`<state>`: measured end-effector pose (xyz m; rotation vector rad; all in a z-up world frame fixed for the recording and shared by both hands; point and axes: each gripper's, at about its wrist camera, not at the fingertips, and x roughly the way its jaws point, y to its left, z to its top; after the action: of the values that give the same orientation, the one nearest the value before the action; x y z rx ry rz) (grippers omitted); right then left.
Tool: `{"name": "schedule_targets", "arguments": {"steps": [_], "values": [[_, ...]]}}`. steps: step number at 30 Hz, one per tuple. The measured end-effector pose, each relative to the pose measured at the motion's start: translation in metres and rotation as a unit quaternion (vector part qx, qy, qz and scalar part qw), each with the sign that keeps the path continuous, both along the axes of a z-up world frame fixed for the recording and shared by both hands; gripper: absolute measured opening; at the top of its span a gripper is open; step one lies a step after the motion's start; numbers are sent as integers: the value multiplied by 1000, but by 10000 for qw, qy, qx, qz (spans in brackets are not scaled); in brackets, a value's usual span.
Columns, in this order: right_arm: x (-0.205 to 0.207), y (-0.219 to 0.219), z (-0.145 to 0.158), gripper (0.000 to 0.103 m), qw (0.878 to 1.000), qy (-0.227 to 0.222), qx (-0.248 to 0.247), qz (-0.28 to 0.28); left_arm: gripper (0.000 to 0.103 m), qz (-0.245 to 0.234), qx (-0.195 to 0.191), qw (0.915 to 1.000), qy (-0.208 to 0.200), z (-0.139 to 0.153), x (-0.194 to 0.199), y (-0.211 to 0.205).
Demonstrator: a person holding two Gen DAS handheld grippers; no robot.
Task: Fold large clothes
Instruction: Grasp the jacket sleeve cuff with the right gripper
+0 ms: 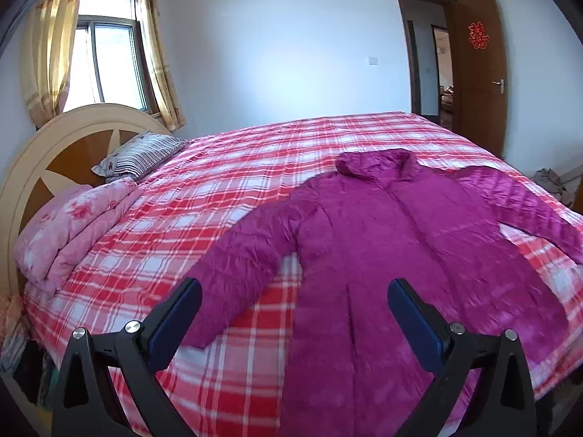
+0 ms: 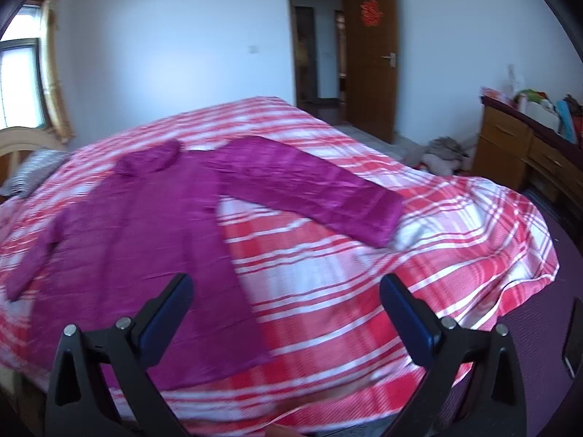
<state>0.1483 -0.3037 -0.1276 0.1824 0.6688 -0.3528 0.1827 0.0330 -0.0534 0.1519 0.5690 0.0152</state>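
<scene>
Purple jacket (image 1: 393, 240) lay flat w/ sleeves spread on the bed (image 1: 226, 182), near its front edge. Left hand-held gripper (image 1: 294, 293) & right hand-held gripper (image 2: 286, 287) both hovered released, empty.

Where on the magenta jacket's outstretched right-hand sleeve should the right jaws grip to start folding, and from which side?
At the cuff of the jacket, from the near bed edge: the sleeve lies flat, angled outward, its end free on the plaid bedspread.

jacket (image 1: 400, 255) hem cut off, dresser (image 2: 517, 153) clutter blurred
</scene>
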Motion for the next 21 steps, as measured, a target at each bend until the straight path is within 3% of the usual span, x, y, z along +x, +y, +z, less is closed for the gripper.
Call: {"name": "schedule_targets", "arguments": {"steps": [8,14,17,21], "values": [[70,-90,-38,90,9935,685,139,-896,102,427,69,9987,277,-50,107,-8],[121,-111,-55,81,9886,1171,-63,-944,102,674,81,9963,530,-77,174,-14],[138,-115,-65,73,9854,1416,-154,-930,102,780,265,9951,548,-92,200,-18],[156,-116,-74,71,9839,1523,-218,-910,102,885,373,9927,735,-111,230,-17]]}}
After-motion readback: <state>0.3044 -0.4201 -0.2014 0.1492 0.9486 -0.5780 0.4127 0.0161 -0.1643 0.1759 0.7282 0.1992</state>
